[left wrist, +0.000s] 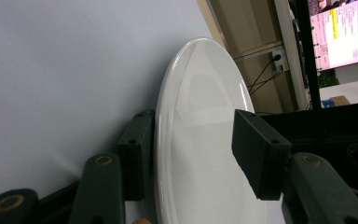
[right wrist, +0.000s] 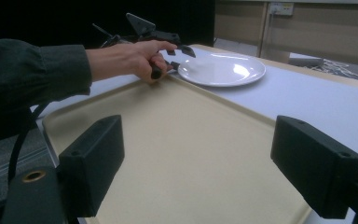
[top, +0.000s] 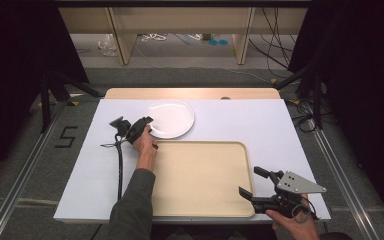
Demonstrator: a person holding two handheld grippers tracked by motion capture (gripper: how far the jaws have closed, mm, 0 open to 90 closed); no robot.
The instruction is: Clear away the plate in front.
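Right gripper: nearest to us, low at the near right corner of the table; we see its two black jaws standing wide apart with nothing between them, pointing across the tray.
Left gripper: up at the tray's far left corner, jaws spread and straddling the plate's near-left rim, one pad under the edge on the table side, the other over the glossy face; we read a gap on the upper side, so not clamped yet.
Round white glazed plate: flat on the pale grey tabletop, just beyond the tray's far left corner and apart from it; smooth, shiny, shallow, with a thin raised rim.
Key relation: the rim already sits between our left jaws, so we judge the next move is simply to close; the right gripper is well apart from the plate, diagonally across the tray.
Shallow rectangular beige tray: matte, rounded corners, low lip, bare inside, its long side running left to right between our two grippers.
Caution: glazed ceramic looks slippery to us, and a thin-edge pinch may let the plate tilt once lifted.
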